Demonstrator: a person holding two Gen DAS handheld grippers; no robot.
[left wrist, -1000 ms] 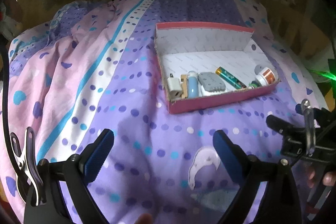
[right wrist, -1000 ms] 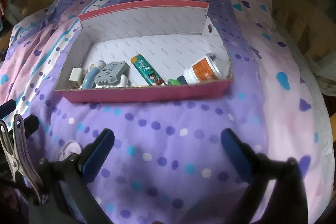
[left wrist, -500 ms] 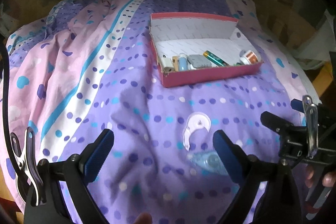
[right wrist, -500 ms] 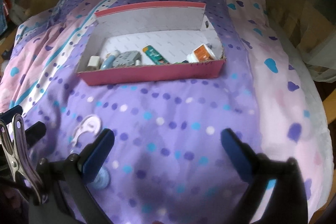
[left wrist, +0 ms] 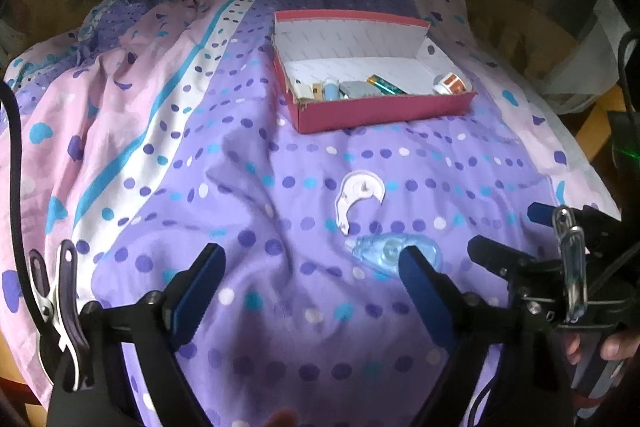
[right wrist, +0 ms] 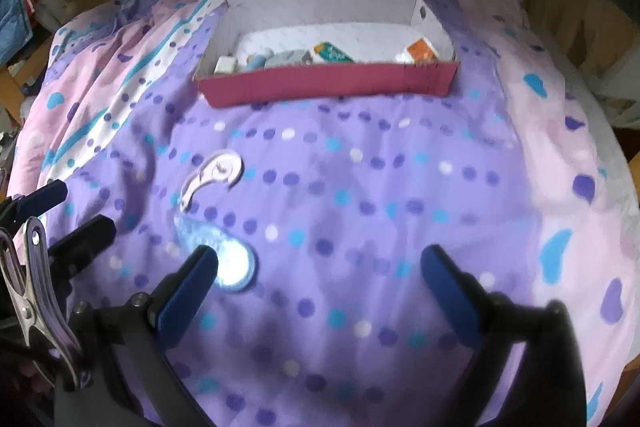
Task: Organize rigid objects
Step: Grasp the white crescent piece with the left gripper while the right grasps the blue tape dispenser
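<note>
The bedspread [left wrist: 248, 195] lies bare between the claws and the pink box [left wrist: 384, 111] — an open stretch, broken only by a white crescent piece [left wrist: 360, 193] and a clear blue dispenser [left wrist: 388, 251] just beside one finger. Inside the box, the far half of the floor is free.

We count one red box [left wrist: 384, 111] well ahead of both tongs, holding six small items. Two loose pieces lie on the bed [left wrist: 248, 211] nearer us: one white curved plastic piece [left wrist: 360, 193] and one clear blue tape dispenser [left wrist: 390, 251], just beside the left tongs [left wrist: 310, 265].
</note>
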